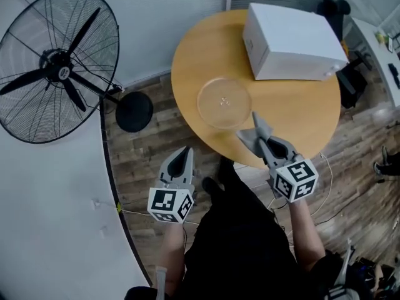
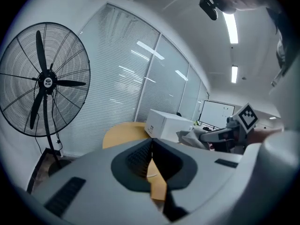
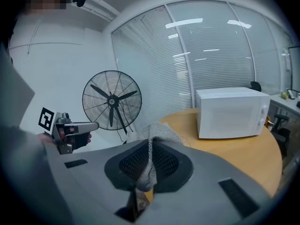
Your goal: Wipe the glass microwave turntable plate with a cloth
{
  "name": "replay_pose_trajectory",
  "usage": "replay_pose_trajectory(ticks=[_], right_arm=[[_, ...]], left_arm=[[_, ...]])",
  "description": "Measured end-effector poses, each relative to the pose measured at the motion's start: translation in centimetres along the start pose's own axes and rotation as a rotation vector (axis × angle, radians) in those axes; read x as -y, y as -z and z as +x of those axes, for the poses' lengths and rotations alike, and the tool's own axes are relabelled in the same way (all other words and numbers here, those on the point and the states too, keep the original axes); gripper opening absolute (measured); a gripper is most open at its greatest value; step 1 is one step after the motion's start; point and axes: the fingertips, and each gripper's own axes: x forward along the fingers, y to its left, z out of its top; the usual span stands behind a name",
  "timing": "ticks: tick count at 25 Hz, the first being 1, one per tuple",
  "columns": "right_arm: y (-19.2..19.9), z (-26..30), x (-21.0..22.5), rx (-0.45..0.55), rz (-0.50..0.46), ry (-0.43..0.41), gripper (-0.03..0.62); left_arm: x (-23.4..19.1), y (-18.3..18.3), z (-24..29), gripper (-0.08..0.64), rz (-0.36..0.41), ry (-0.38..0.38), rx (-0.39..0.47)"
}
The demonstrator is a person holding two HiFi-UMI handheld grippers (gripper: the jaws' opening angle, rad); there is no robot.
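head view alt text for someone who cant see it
The right gripper holds a grey cloth just beside a clear glass turntable plate on a round wooden table, seen from above. The left gripper, shut and empty, hangs over the floor; a white microwave sits further back, a standing fan at left.

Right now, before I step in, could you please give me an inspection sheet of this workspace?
Surface: round wooden table, mostly bare.
Job's things: glass turntable plate lying flat on the table; grey cloth held above the table.
Clutter: white microwave at the table's far side.
Grippers: right hand-held gripper shut on the cloth, beside the plate's rim; left hand-held gripper shut, empty, over the floor.
Cables: thin white cable on the floor.
Surroundings: standing fan, wood-plank floor, blinds.
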Motion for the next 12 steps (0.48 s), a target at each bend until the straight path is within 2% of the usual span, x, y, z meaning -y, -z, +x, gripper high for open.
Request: replay_pose_trajectory(ticks=[7, 12], right_arm=[[0.2, 3.8, 2.2, -0.041, 0.045, 0.028, 0.026], [-1.5, 6.9, 4.1, -0.053, 0.049, 0.012, 0.026]], left_arm=[[-2.4, 0.9, 4.0, -0.003, -0.017, 0.013, -0.081], [-4.4, 0.0, 7.8, -0.003, -0.021, 0.006, -0.115]])
